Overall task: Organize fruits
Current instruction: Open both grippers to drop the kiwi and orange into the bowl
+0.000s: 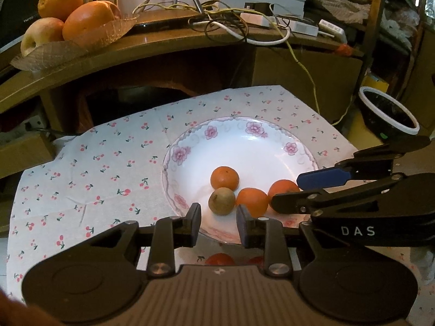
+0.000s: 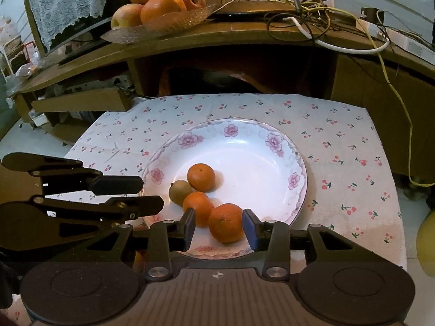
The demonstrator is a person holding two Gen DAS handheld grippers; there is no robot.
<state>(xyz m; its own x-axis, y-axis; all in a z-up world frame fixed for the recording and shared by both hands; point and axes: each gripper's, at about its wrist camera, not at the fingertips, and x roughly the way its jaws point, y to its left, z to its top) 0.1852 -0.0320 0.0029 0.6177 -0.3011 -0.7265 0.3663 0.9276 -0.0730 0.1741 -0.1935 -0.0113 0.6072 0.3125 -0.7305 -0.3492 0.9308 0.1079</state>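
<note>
A white floral plate point(image 1: 261, 146) point(image 2: 255, 152) on the cherry-print cloth holds three mandarins and a small brown-green fruit point(image 1: 221, 200) point(image 2: 180, 191). My left gripper point(image 1: 218, 224) is open and empty at the plate's near rim, in front of the brown-green fruit. My right gripper point(image 2: 218, 226) is open around the nearest mandarin point(image 2: 226, 222) point(image 1: 283, 188) at the plate's near edge; whether the pads touch it I cannot tell. The other mandarins point(image 2: 201, 177) point(image 2: 198, 208) lie further in. Two red fruits point(image 1: 219, 259) peek out on the cloth below my left gripper.
A glass dish point(image 1: 89, 38) point(image 2: 163, 24) with oranges and apples stands on the wooden shelf behind. Tangled cables point(image 1: 233, 21) lie on the shelf. A black bowl with a white rim point(image 1: 388, 114) sits right of the cloth.
</note>
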